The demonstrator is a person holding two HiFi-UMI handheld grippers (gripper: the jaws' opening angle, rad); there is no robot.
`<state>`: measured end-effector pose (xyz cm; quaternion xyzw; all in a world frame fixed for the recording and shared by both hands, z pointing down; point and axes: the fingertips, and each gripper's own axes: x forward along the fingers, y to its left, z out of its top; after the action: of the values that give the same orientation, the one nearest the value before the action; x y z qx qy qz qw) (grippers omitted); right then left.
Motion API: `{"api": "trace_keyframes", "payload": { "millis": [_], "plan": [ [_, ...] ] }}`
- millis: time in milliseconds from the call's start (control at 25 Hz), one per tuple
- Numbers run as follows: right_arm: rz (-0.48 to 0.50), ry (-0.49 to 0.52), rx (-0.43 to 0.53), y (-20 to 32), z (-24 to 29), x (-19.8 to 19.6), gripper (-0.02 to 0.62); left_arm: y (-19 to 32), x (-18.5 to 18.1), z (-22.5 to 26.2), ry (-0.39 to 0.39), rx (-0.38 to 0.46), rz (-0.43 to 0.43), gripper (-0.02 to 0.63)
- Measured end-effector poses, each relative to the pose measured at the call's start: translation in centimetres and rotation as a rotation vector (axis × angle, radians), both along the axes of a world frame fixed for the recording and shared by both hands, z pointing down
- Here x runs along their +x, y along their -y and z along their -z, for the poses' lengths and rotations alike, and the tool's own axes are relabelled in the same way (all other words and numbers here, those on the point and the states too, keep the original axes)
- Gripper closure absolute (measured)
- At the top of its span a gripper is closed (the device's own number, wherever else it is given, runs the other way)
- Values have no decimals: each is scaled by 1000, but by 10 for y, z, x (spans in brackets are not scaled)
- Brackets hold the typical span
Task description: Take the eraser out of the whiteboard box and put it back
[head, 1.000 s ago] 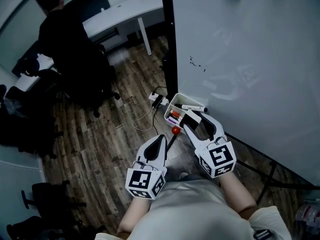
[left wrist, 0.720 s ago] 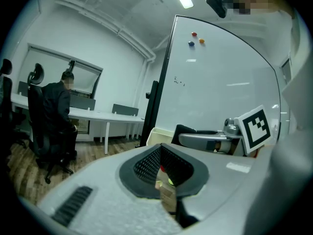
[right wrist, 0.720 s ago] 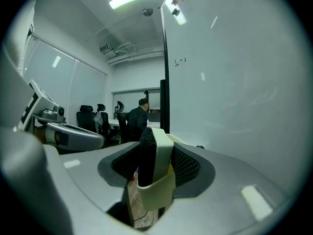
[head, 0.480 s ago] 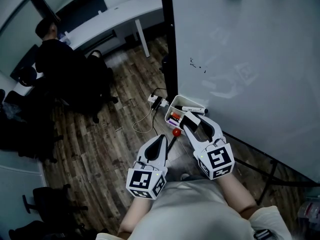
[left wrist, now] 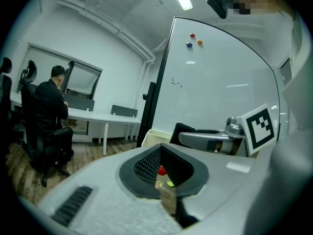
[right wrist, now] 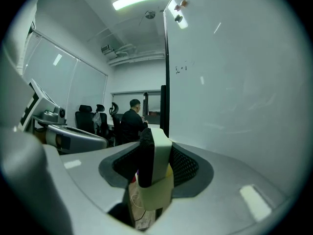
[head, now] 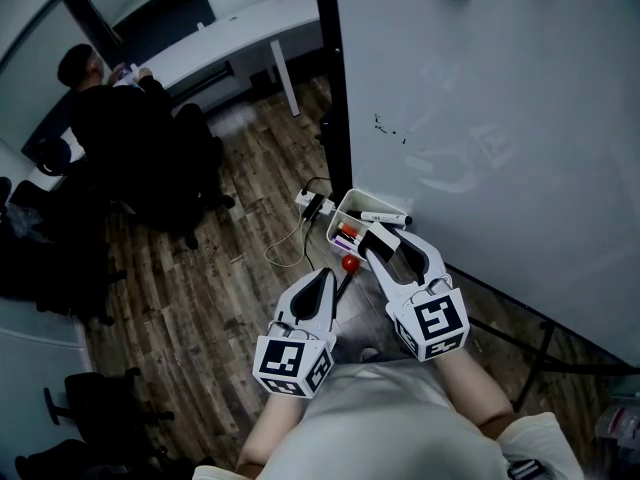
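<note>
Two grippers were out in front, and only one was working. The right gripper (head: 388,236) sat at the near end of the whiteboard box (head: 343,208), which hangs at the lower corner of the whiteboard (head: 480,118). Its jaws had just been closing, and they had closed on something: the eraser (right wrist: 151,160) stood upright between them, dark felt face against one pad, pale back against the other. That was a pinch, not a hover.

Nothing else about that hand had changed in the last second. It kept its spot at the box, pointing nearly level, and the eraser showed at the same place by the box's near edge throughout. Just under the eraser, the right gripper view showed a cream edge that I took for the box wall, so the eraser looked low, still at the box or barely above it. I couldn't tell whether it had cleared the rim.

So I read this as the grab completed and the lift-out not yet made. A marker (head: 385,216) lay across the far end of the box, apart from the jaws.

Meanwhile the left gripper (head: 318,280) hung low beside the right one, short of the box, jaws pressed together on nothing, with a red knob (head: 351,262) just beyond its tip. It hadn't stirred. Across the room, a person at the desk (head: 120,118) carried on, well apart from all this.
</note>
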<state>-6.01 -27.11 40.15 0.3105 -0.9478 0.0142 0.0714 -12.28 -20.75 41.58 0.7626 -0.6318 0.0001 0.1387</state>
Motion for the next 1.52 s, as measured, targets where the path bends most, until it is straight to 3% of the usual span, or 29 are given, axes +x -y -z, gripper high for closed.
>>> {"api": "trace_keyframes", "payload": {
  "millis": [960, 1520],
  "plan": [
    [1, 104, 117, -23, 63, 18, 416, -30, 18, 6, 8, 20, 31, 601],
    [-15, 136, 126, -46, 73, 30, 416, -45, 22, 4, 3, 19, 21, 601]
  ]
}}
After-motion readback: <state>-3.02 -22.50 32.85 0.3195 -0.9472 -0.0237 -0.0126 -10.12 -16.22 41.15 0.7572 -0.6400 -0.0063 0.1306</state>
